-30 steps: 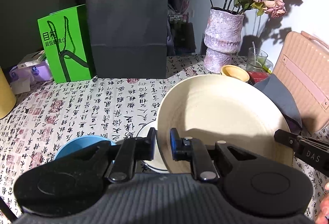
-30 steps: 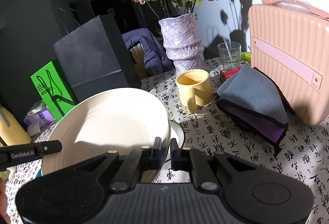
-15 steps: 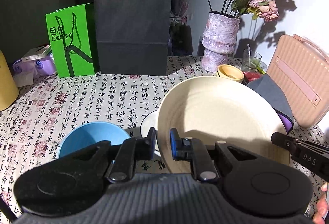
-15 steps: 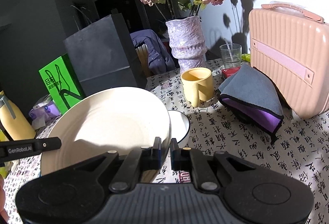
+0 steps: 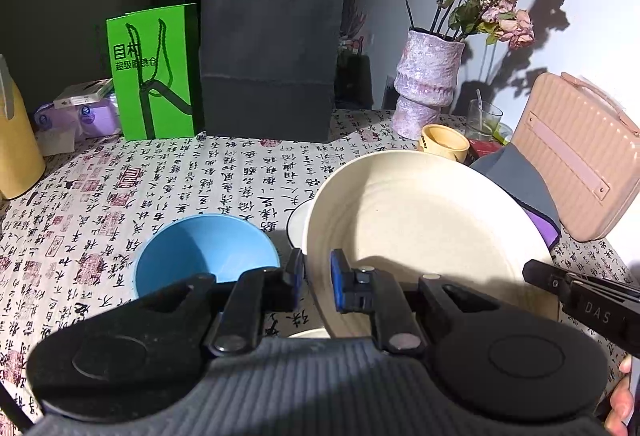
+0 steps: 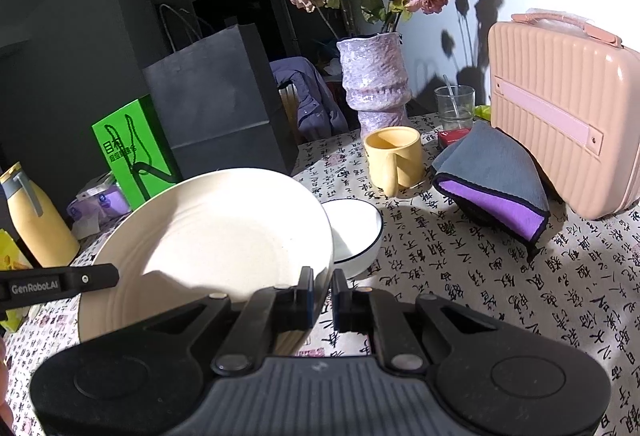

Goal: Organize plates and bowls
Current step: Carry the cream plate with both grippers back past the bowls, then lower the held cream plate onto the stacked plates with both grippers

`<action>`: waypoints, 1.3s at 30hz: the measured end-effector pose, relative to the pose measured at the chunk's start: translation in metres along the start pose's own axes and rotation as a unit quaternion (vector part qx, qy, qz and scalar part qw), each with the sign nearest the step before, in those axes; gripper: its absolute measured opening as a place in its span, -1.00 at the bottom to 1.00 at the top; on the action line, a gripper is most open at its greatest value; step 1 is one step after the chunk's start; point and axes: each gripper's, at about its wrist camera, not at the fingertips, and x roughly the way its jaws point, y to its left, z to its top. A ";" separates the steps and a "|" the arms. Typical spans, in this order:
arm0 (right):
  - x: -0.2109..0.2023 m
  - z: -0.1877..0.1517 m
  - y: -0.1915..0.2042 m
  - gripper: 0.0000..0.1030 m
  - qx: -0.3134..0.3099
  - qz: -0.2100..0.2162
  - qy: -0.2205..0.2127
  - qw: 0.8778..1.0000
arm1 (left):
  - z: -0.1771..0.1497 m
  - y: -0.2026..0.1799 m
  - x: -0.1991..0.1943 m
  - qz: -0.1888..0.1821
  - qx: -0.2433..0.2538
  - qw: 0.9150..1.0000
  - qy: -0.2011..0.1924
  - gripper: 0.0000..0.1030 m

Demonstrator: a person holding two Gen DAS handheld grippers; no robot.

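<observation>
Two hand-held grippers (image 5: 316,278) (image 6: 322,294) clamp opposite rims of cream plate (image 5: 420,220).

The big plate (image 5: 420,220) sits between two bowls (image 5: 204,248) (image 6: 354,232) (mug (image 6: 394,158) and vase (image 6: 374,80) behind them).

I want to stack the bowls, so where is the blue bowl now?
In the left wrist view, the blue bowl stands on the tablecloth at lower left, beside the held cream plate.

Matt cream ceramic plate (image 5: 420,220), glossy blue bowl (image 5: 204,252), rough-glazed vase (image 5: 428,84), printed cloth tablecloth (image 5: 160,180).
</observation>
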 end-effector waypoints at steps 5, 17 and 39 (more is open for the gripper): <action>-0.009 -0.007 0.011 -0.83 -0.008 0.000 -0.004 1.000 | -0.007 0.011 -0.009 -0.005 -0.006 1.000 -0.003 -0.71; -0.018 -0.020 0.030 -0.82 -0.017 0.008 -0.004 1.000 | -0.019 0.034 -0.026 -0.008 -0.019 1.000 -0.012 -0.71; -0.031 -0.055 0.046 -0.81 -0.018 0.019 -0.010 1.000 | -0.047 0.058 -0.041 -0.022 -0.024 0.999 -0.025 -0.71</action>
